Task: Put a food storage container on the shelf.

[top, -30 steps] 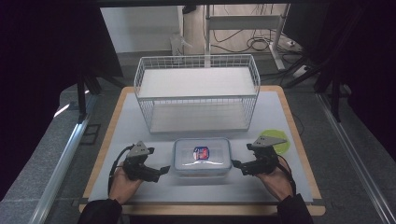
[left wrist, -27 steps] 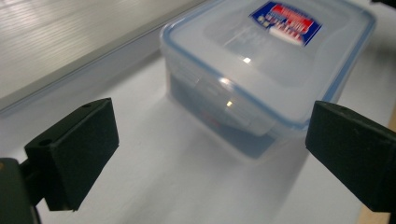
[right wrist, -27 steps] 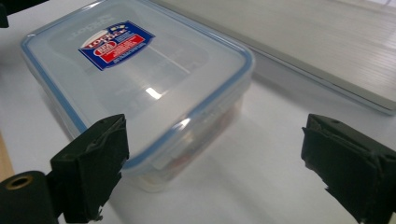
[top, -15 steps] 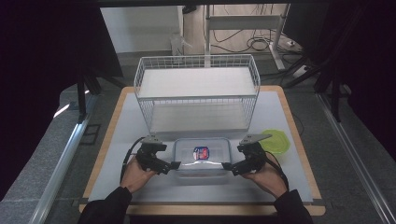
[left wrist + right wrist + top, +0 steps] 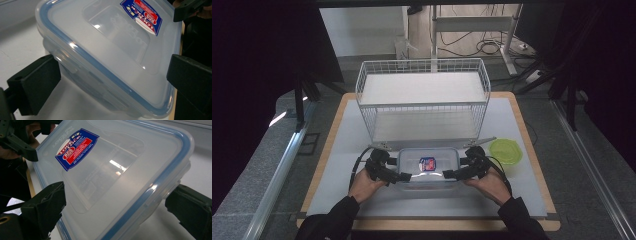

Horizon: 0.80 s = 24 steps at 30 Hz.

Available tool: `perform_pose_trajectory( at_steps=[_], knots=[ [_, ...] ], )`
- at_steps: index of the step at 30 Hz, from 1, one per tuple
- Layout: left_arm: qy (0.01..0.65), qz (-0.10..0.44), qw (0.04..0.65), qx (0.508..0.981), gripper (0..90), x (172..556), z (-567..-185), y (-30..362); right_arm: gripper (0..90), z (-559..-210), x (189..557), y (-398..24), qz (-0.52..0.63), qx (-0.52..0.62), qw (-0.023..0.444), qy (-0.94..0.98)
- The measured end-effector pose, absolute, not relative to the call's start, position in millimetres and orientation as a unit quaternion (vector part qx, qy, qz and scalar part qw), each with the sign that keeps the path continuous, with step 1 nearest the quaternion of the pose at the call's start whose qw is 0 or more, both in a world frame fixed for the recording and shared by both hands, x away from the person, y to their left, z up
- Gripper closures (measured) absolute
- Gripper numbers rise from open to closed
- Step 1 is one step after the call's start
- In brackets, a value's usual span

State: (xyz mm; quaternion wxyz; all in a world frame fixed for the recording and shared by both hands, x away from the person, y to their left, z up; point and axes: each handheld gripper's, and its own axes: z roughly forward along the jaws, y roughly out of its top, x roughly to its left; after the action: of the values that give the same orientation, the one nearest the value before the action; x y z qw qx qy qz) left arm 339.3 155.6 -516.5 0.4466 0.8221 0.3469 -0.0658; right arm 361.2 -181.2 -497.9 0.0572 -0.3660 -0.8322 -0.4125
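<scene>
Flanking the clear container (image 5: 428, 167) from both short ends, the left tool (image 5: 403, 176) and the right tool (image 5: 451, 174) share the load, which I judge is why each takes one end: the box is too wide for one. In the left gripper view the jaws stand spread on either side of a corner of the container (image 5: 105, 55), near its walls; whether they press it yet I cannot tell. The right gripper view shows the same, its jaws straddling the opposite end (image 5: 120, 177) with no clear contact.

The container sits on the white surface (image 5: 337, 165), near the person's edge, just in front of the wire basket (image 5: 422, 102), probably where it is bound.

Counted: one container with a blue-sealed lid and one label (image 5: 427, 164), one two-tier basket, one green lid (image 5: 506, 150) lying to the right, two tools.
</scene>
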Motion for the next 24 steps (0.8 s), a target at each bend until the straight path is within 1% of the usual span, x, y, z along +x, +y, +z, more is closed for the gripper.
perform_pose_trajectory(
  at_steps=[6,8,9,10,11,12,13,14,17,19,21,24],
  knots=[
    [0.338,-0.02,0.43,0.837,0.0,323.9,-508.0,148.7,11.8,-489.8,351.3,-183.4,-0.402,-0.365,0.045,-0.839],
    [0.338,-0.006,0.426,0.839,2.6,314.7,-505.1,147.8,16.1,-487.0,344.2,-184.6,-0.399,-0.368,0.041,-0.839],
    [0.338,-0.006,0.426,0.839,4.5,314.7,-505.1,147.8,16.1,-487.0,344.2,-184.6,-0.399,-0.368,0.041,-0.839],
    [0.337,-0.006,0.425,0.84,4.5,311.4,-504.8,148.6,19.5,-485.3,340.9,-186.3,-0.402,-0.371,0.036,-0.836],
    [0.339,-0.009,0.426,0.839,6.7,308.5,-505.2,149.8,22.9,-483.6,338.7,-188.7,-0.405,-0.372,0.035,-0.834],
    [0.344,-0.016,0.432,0.834,11.2,304.1,-506.5,152.5,28.0,-481.1,333.7,-192.7,-0.411,-0.373,0.031,-0.831],
    [0.344,-0.016,0.432,0.834,13.1,304.1,-506.5,152.5,28.0,-481.1,333.7,-192.7,-0.411,-0.373,0.031,-0.831],
    [0.347,-0.015,0.437,0.83,13.1,302.5,-506.2,154.5,29.4,-480.4,332.1,-193.5,-0.412,-0.374,0.03,-0.831],
    [0.359,-0.026,0.458,0.813,23.2,299.8,-505.1,162.8,34.5,-477.7,326.5,-196.2,-0.416,-0.373,0.024,-0.829],
    [0.367,-0.033,0.474,0.799,33.3,297.8,-505.0,169.6,38.3,-476.9,323.5,-198.9,-0.421,-0.378,0.027,-0.824],
    [0.372,-0.04,0.484,0.791,38.4,296.7,-506.2,172.7,40.8,-477.6,321.9,-201.8,-0.428,-0.38,0.033,-0.819],
    [0.373,-0.038,0.486,0.789,39.8,295.5,-506.3,173.1,43.1,-480.5,321.6,-206.1,-0.441,-0.384,0.044,-0.81]
  ],
)
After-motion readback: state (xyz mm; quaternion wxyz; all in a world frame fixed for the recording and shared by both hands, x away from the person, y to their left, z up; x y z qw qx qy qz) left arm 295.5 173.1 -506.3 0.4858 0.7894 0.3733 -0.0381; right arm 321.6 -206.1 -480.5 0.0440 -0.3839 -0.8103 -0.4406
